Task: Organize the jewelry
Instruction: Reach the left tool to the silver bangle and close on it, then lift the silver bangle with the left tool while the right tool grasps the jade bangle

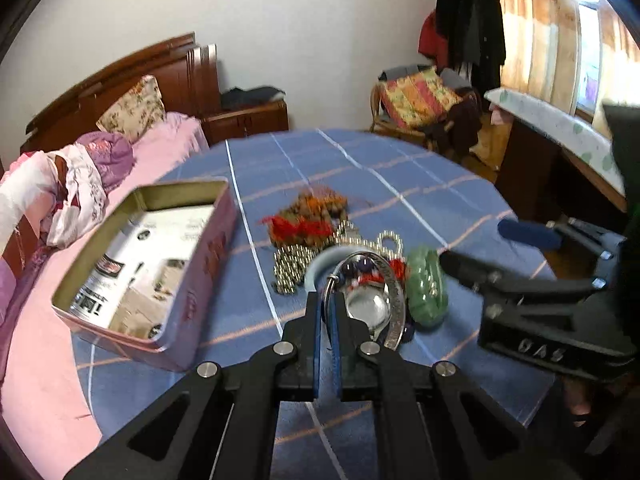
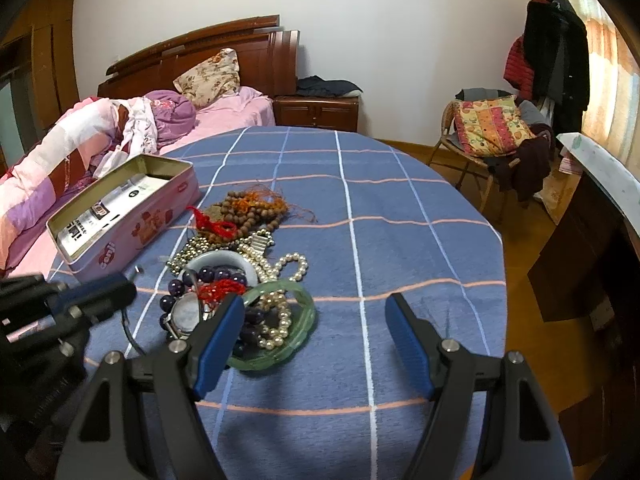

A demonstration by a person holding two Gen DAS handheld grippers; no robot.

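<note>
A pile of jewelry lies mid-table: brown bead strings, pearl necklaces, a green jade bangle, purple beads and a watch. My left gripper is shut on a thin silver bangle and holds it over the pile. It shows at the left of the right wrist view. My right gripper is open and empty, its left finger beside the jade bangle. An open pink tin stands left of the pile; it also shows in the right wrist view.
The table has a blue checked cloth. A bed with pink bedding runs along the table's left edge. A wicker chair and a desk stand to the right.
</note>
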